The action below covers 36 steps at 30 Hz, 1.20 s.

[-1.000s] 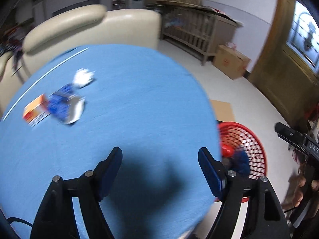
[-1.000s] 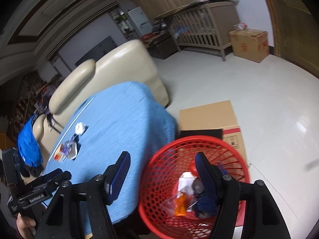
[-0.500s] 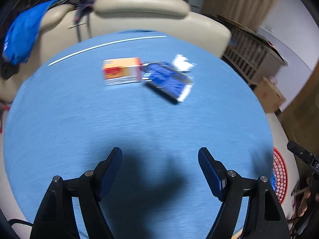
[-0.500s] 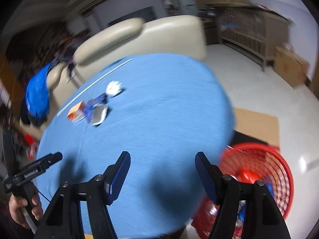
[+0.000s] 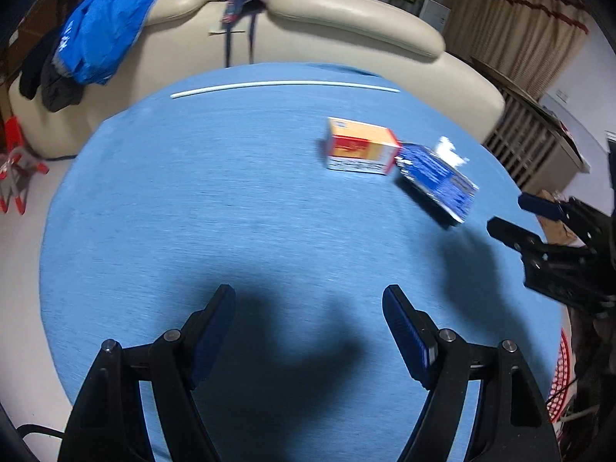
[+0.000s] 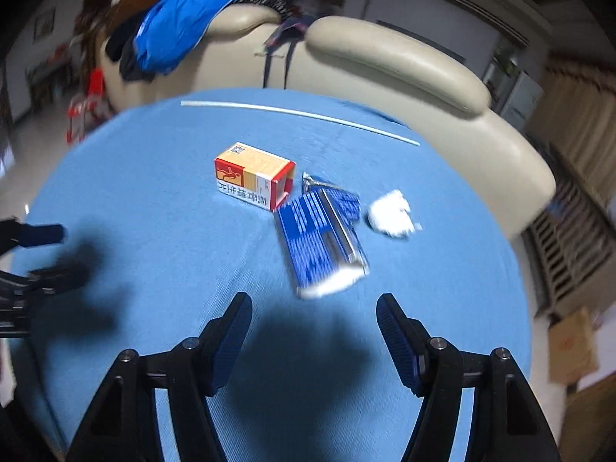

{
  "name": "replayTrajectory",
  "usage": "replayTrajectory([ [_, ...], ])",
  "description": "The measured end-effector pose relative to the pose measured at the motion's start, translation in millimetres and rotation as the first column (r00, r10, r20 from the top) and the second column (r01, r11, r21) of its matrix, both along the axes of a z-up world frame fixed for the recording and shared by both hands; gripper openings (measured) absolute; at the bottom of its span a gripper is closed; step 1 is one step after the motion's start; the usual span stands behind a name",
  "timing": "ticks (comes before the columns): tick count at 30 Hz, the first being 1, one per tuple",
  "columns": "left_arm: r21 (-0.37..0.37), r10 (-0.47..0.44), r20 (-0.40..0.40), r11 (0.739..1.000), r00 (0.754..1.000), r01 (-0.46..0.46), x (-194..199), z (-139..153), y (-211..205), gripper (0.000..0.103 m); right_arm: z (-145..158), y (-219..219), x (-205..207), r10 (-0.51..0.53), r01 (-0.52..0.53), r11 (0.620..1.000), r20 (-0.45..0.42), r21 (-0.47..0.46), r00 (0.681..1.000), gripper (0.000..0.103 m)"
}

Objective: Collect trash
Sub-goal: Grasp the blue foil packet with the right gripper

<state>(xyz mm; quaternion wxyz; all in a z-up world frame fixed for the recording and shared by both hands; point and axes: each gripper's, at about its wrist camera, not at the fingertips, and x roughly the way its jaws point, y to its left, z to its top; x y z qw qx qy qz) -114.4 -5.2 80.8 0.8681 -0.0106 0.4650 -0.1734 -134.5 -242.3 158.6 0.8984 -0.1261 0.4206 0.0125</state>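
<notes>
Three pieces of trash lie together on the blue round table [image 6: 154,200]: an orange and red carton [image 6: 254,175], a blue foil packet [image 6: 321,236] and a crumpled white tissue [image 6: 390,213]. They also show in the left wrist view: the carton [image 5: 360,146], the packet [image 5: 437,183], the tissue [image 5: 448,150]. My right gripper [image 6: 313,327] is open and empty, just short of the blue packet. My left gripper [image 5: 308,321] is open and empty over bare table, well short of the carton. The right gripper also shows in the left wrist view [image 5: 508,217].
A thin white rod [image 6: 300,113] lies near the table's far edge. A cream sofa [image 6: 404,61] with a blue jacket [image 6: 181,23] stands behind the table. The red basket's rim [image 5: 560,377] shows at the right, below the table's edge.
Both grippers have swung left from the red basket toward the trash on the table. The right gripper has come close to the blue packet. Both stay open.
</notes>
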Motion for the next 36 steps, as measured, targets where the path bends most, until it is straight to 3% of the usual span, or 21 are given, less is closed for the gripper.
replayTrajectory([
  [5,-0.009,0.046,-0.021,0.999,0.999,-0.046,16,-7,20,0.079,-14,4,37,0.037,-0.041,0.995,-0.041,-0.088,0.998,0.071],
  [13,-0.013,0.065,-0.047,0.998,0.997,-0.066,35,-13,24,0.079,-39,5,80,0.056,-0.071,0.988,-0.106,-0.137,0.993,0.071],
  [18,0.002,0.050,-0.042,0.999,0.998,-0.050,49,-10,11,0.079,-41,-17,97,0.008,-0.007,1.000,-0.127,0.007,0.992,0.071],
  [21,0.011,0.028,-0.030,1.000,0.999,-0.028,62,-6,-7,0.079,-33,-36,98,-0.024,0.036,0.994,-0.119,0.105,0.993,0.064],
  [22,0.013,0.022,-0.028,1.000,0.999,-0.022,66,-4,-13,0.079,-30,-43,97,-0.036,0.051,0.990,-0.115,0.129,0.993,0.059],
  [23,0.010,0.013,-0.022,1.000,1.000,-0.012,71,-1,-22,0.079,-26,-51,95,-0.049,0.069,0.983,-0.115,0.172,0.992,0.032],
  [24,0.006,0.002,-0.016,1.000,1.000,-0.002,75,1,-29,0.079,-25,-60,93,-0.066,0.091,0.973,-0.122,0.213,0.990,0.027],
  [27,0.020,-0.051,0.009,0.999,0.999,0.051,92,5,-61,0.080,-29,-72,88,-0.078,0.109,0.964,-0.136,0.243,0.988,0.028],
  [29,0.038,-0.067,0.011,0.997,0.998,0.066,101,7,-76,0.080,-32,-76,84,-0.082,0.113,0.958,-0.127,0.262,0.989,0.041],
  [30,0.037,-0.069,0.012,0.997,0.998,0.069,102,9,-80,0.080,-31,-79,81,-0.094,0.122,0.958,-0.117,0.261,0.989,0.056],
  [31,0.034,-0.069,0.013,0.997,0.998,0.069,102,10,-81,0.080,-29,-81,78,-0.109,0.131,0.957,-0.100,0.257,0.989,0.084],
  [33,0.036,-0.074,0.018,0.997,0.997,0.073,102,10,-82,0.080,-19,-82,69,-0.113,0.116,0.960,-0.029,0.254,0.993,0.086],
  [36,0.046,-0.056,0.008,0.997,0.998,0.056,102,6,-78,0.080,-12,-77,68,-0.089,0.085,0.966,0.003,0.245,0.996,0.086],
])
